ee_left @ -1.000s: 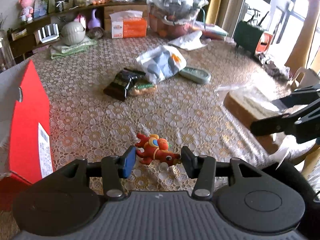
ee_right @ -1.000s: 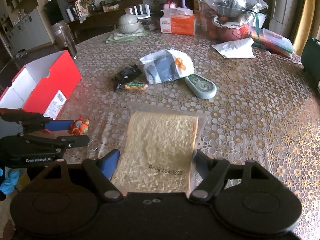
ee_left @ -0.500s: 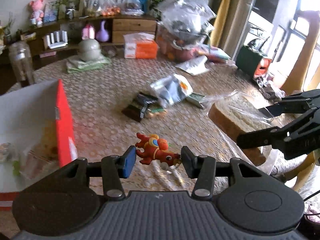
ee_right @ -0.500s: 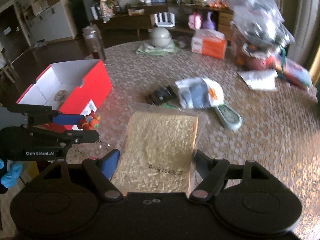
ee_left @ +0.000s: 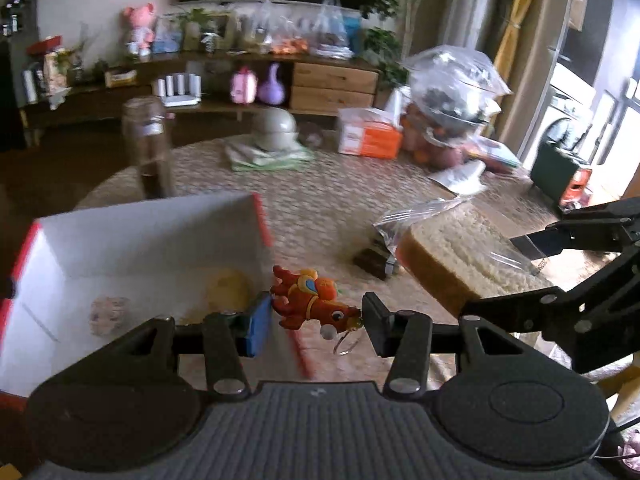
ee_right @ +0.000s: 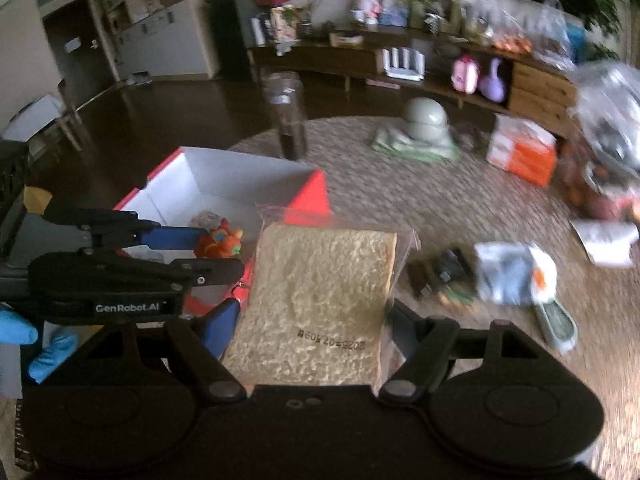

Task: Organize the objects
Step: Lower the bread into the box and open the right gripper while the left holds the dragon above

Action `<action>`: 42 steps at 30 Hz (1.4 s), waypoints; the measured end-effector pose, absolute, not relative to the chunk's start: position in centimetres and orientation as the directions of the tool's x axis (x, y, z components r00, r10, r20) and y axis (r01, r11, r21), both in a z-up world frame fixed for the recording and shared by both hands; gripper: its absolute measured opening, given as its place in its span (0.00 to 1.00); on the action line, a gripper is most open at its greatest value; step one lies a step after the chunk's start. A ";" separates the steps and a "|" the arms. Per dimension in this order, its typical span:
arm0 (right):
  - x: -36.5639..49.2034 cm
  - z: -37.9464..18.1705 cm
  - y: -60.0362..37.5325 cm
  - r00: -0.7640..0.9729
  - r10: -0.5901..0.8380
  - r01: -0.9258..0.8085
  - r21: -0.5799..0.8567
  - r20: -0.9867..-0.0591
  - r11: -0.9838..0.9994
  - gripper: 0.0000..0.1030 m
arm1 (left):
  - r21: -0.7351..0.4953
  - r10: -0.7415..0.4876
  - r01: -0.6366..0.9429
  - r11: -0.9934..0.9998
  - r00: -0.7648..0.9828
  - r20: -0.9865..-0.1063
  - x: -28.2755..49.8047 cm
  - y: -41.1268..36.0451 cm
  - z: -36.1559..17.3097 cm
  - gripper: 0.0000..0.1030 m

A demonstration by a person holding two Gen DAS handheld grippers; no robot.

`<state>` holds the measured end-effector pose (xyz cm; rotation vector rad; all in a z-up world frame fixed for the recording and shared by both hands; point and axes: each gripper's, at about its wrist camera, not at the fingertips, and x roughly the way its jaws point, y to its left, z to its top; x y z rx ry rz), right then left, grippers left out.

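The left gripper [ee_left: 316, 318] pinches a toy horse [ee_left: 310, 303] sideways, nose toward its right finger, over the red box [ee_left: 132, 240] edge. The right gripper [ee_right: 314, 330] squeezes a bagged bread slice [ee_right: 320, 300], long side pointing away, above the counter [ee_right: 460, 200].

Somebody's living room for sure; long wooden sideboard [ee_left: 332, 88] at 12 o'clock, pink plush pig [ee_left: 140, 26] on it; lace-patterned round table cloth [ee_left: 320, 200] below.
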<state>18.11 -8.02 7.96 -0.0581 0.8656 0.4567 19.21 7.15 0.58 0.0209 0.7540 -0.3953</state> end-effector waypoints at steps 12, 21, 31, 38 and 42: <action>22.2 6.9 1.6 0.552 0.359 -0.506 0.040 -0.753 0.861 0.75 | -0.036 -0.185 0.220 0.975 0.706 -0.684 21.7 15.0 0.4 0.47; 25.7 4.5 6.2 0.538 0.323 -0.523 -0.008 -0.779 0.852 0.75 | 0.034 -0.063 0.128 0.991 0.682 -0.729 24.6 19.4 -2.2 0.47; 27.3 0.7 9.5 0.487 0.300 -0.569 -0.038 -0.820 0.822 0.75 | 0.092 -0.002 0.130 0.987 0.588 -0.809 26.5 20.9 -6.4 0.47; 27.6 -1.3 10.5 0.476 0.263 -0.575 -0.071 -0.839 0.815 0.71 | 0.134 0.045 0.134 0.982 0.521 -0.852 26.8 20.6 -8.4 0.47; 27.6 -1.5 10.3 0.469 0.272 -0.572 -0.054 -0.841 0.819 0.72 | 0.130 0.043 0.138 0.982 0.506 -0.862 26.8 20.8 -9.1 0.48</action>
